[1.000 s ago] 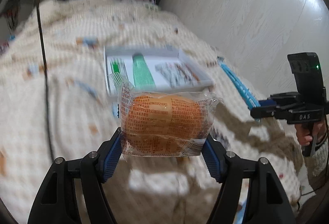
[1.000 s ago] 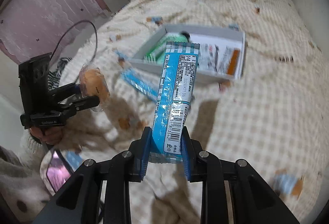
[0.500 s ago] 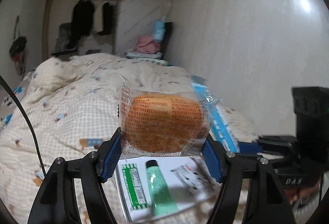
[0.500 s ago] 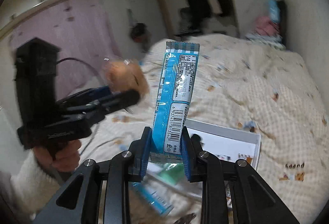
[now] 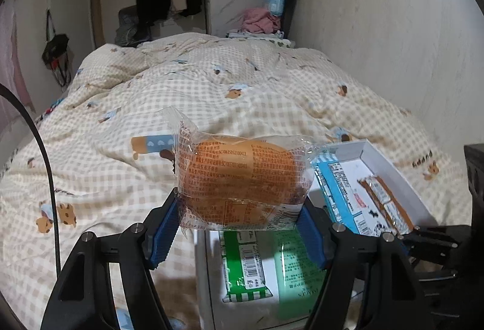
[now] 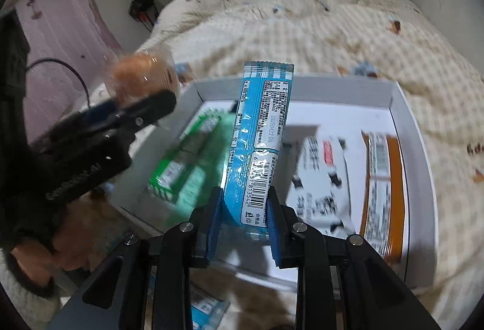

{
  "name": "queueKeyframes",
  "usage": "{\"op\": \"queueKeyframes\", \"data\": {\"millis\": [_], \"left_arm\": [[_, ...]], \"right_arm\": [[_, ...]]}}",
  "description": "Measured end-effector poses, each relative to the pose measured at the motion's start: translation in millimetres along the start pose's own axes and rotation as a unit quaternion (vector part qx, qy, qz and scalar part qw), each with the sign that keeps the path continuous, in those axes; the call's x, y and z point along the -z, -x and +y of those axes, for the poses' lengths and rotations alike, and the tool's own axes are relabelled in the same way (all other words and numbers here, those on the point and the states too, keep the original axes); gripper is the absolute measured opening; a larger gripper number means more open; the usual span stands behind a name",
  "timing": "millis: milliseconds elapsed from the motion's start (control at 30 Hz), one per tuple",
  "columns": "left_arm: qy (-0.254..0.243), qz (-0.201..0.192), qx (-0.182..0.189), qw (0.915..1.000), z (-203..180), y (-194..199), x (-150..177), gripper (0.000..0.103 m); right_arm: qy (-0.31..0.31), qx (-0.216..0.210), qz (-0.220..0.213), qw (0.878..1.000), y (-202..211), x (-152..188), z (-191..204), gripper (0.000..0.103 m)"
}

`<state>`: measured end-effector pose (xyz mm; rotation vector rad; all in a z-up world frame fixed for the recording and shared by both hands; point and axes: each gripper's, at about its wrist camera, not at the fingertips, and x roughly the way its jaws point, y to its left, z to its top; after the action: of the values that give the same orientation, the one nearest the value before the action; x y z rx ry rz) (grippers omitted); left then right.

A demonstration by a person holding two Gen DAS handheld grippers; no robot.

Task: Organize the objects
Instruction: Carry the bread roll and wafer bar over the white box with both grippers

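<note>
Your white box [image 6: 396,100] lies on the checked bedspread [image 5: 211,94], and everything else sits around it. Over its left edge, your left gripper [image 5: 239,224] has its jaws spread fairly wide and pressed on both sides of a clear-wrapped orange bun [image 5: 242,178], which hangs in the air above the box's near corner. Over the middle of the box, your right gripper [image 6: 245,224] has its jaws drawn narrow and clamped on the lower end of a blue snack bar [image 6: 260,142], which stands upright. Inside the box, a green packet [image 6: 178,160] lies on the left, a white printed packet [image 6: 320,175] in the middle and an orange-edged packet [image 6: 384,187] against the right wall.
</note>
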<state>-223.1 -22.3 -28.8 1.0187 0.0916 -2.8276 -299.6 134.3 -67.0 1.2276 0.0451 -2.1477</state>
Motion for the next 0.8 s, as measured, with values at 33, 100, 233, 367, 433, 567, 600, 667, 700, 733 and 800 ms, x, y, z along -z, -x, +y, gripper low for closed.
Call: {"op": "queueKeyframes", "data": {"millis": [33, 100, 233, 367, 433, 567, 600, 667, 700, 733, 800], "left_arm": [[-0.008, 0.003, -0.003, 1.0, -3, -4, -2, 0.074], [-0.023, 0.01, -0.008, 0.9996, -10, -8, 1, 0.074], [-0.039, 0.02, -0.012, 0.999, -17, -13, 4, 0.074], [-0.032, 0.023, -0.016, 0.9991, -14, -14, 4, 0.074], [-0.029, 0.026, -0.018, 0.9991, -12, -15, 4, 0.074], [-0.026, 0.027, -0.018, 0.9991, -11, -14, 4, 0.074], [-0.026, 0.026, -0.018, 0.9992, -11, -14, 4, 0.074], [-0.028, 0.022, -0.017, 0.9992, -12, -12, 4, 0.074], [-0.029, 0.021, -0.018, 0.9992, -12, -12, 4, 0.074], [-0.03, 0.021, -0.019, 0.9992, -12, -12, 5, 0.074], [-0.032, 0.022, -0.019, 0.9991, -13, -12, 5, 0.074]], "right_arm": [[-0.006, -0.008, 0.001, 1.0, -1, 1, -2, 0.029], [-0.004, -0.013, -0.003, 1.0, -1, 1, -2, 0.029], [0.016, -0.001, -0.005, 1.0, -4, 4, 6, 0.029], [0.028, 0.009, -0.007, 1.0, -8, 6, 8, 0.029], [0.029, 0.014, -0.009, 0.999, -8, 6, 8, 0.029], [0.035, 0.027, -0.014, 0.999, -6, 7, 9, 0.031], [0.035, 0.032, -0.015, 0.999, -7, 7, 9, 0.034], [0.03, 0.045, -0.02, 0.998, -7, 6, 6, 0.048], [0.025, 0.035, -0.024, 0.999, -5, 6, 3, 0.061], [0.024, 0.028, -0.028, 0.999, -3, 6, 2, 0.068], [0.022, 0.024, -0.037, 0.999, 1, 7, 3, 0.068]]}}
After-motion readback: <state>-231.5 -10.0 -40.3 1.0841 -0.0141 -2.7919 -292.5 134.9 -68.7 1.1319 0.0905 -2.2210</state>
